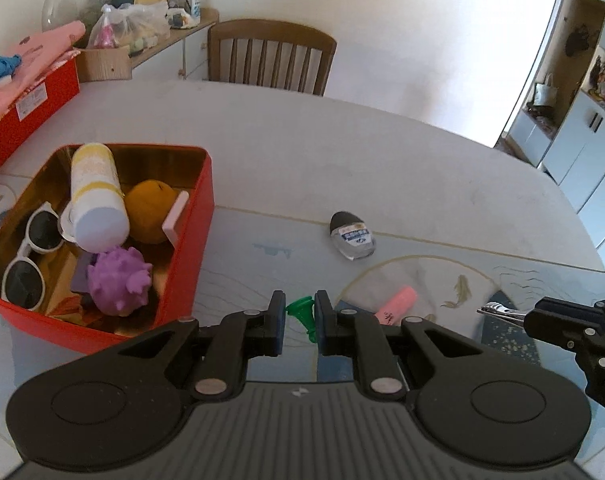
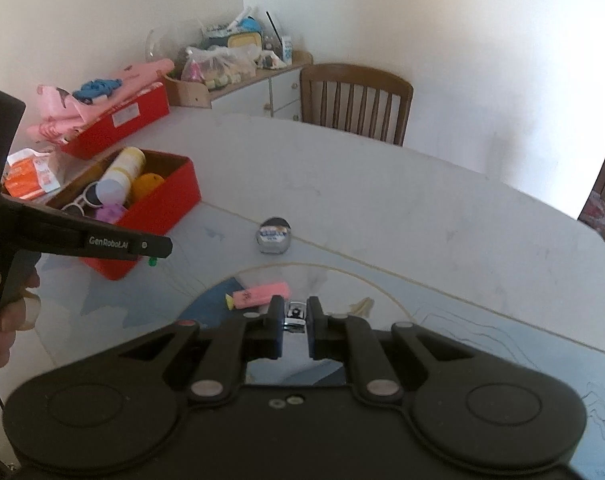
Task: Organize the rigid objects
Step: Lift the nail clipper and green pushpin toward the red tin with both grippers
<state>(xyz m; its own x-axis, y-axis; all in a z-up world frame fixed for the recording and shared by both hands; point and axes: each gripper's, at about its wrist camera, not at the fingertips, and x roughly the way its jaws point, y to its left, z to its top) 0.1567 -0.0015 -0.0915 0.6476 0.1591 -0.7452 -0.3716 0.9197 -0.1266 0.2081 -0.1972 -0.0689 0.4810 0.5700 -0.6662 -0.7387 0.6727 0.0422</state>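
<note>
Left gripper: clenched on a small green plastic piece, which sat pinched between the two blue-padded fingers, its flared end pointing up and to the left.
Right gripper: closed around a metal nail clipper; in the left wrist view the clipper's chrome tip poked out ahead of those fingers.
Red box: just ahead and to the left of the left gripper, open on top.
Box contents: a white-and-yellow bottle lying tilted, an orange plush toy, white-framed sunglasses, a purple spiky ball and a white flat piece leaning on the right wall.
Pink highlighter: flat on the table, just ahead and to the left of the right gripper, between both tools.
Small clear bottle: lying on its side with a dark cap, farther ahead, well apart from both grippers.
Wooden chair: beyond the table's far edge.
Second red box: far to the left, pink cloth piled on top.
</note>
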